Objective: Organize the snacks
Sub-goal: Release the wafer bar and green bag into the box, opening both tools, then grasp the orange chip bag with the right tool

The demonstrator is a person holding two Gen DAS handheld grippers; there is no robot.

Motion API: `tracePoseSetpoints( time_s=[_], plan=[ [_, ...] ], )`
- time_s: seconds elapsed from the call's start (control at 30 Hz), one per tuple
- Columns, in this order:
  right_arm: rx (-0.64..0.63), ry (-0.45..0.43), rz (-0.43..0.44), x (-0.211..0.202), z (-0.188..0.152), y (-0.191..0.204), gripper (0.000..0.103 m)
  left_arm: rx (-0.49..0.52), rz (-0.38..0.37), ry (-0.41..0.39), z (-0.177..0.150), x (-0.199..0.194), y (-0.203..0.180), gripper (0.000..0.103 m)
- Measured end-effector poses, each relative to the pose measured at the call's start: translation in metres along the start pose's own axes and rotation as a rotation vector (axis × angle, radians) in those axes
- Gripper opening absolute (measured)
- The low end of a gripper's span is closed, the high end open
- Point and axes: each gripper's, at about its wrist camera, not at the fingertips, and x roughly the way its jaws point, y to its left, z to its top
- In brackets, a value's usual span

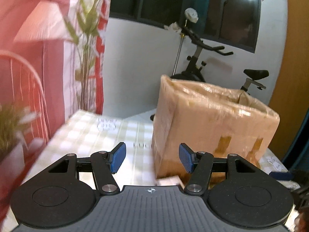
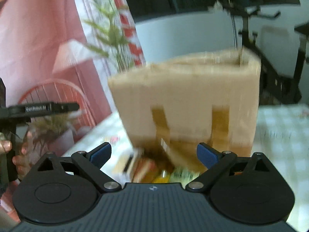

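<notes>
My left gripper [image 1: 152,157] hung with jaws apart, nothing between them; right gripper [image 2: 153,155] the same, gaping and empty. Cardboard box [image 1: 212,127] stood open-topped on the checked tablecloth [image 1: 92,133], ahead and right of the left claw, dead ahead of the right. Blurred snack packets [image 2: 152,169] lay at the box's foot, just beyond my right fingers. Room: pink curtain [image 1: 29,58], potted grass [image 1: 7,127], exercise bike [image 1: 202,61] under a dark window [image 1: 193,5].
</notes>
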Motion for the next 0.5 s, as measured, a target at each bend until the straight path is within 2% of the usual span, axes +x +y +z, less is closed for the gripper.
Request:
tracePoseSetpoints(
  time_s=[0.1, 0.23, 0.5],
  plan=[
    [0.018, 0.061, -0.011, 0.010, -0.018, 0.002, 0.097, -0.034, 0.007, 0.032, -0.018, 0.004, 0.002, 0.063],
    [0.062, 0.164, 0.008, 0.023, -0.036, 0.001, 0.097, -0.024, 0.022, 0.078, -0.037, 0.009, 0.000, 0.063],
    [0.032, 0.291, -0.010, 0.042, -0.052, 0.012, 0.097, -0.045, 0.020, 0.107, -0.060, 0.012, 0.001, 0.063]
  ],
)
